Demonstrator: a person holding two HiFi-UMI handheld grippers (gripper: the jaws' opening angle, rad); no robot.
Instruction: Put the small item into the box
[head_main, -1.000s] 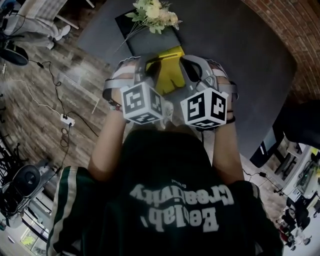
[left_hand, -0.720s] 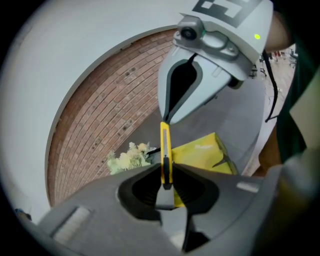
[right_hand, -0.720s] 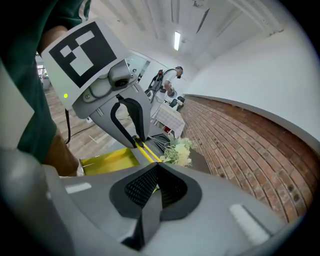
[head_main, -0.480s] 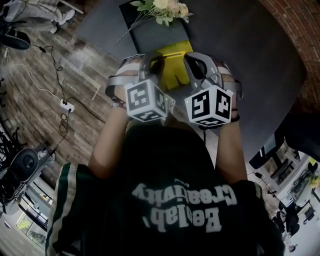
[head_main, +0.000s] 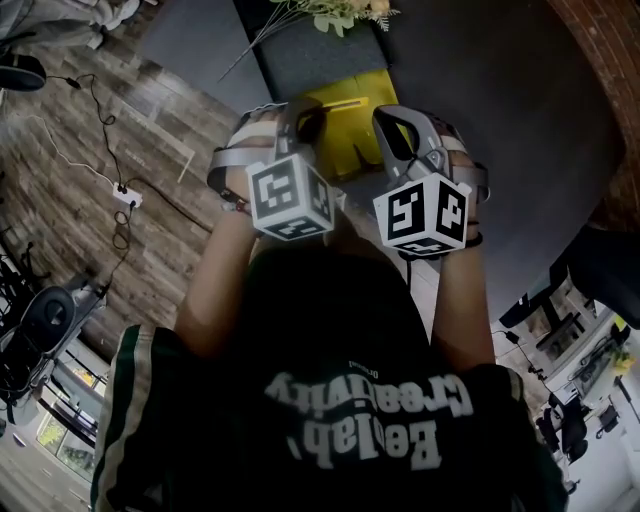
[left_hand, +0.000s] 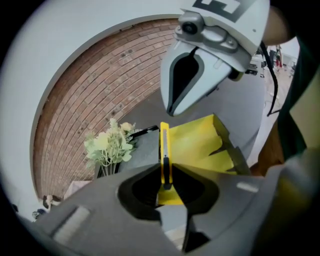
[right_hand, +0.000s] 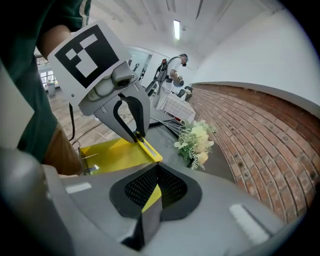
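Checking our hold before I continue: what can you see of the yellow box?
The yellow box is bright yellow with thin, sheet-like walls, apparently cardboard, and looks open. It is over the dark table, just short of the flowers. The left tongs pinch one thin wall edge-on; the right tongs clamp another edge. Whether it rests on the table is unclear.

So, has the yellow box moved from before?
No, not noticeably. The yellow box still overlaps the near edge of the dark mat below the flowers; the whole picture just slid a little.
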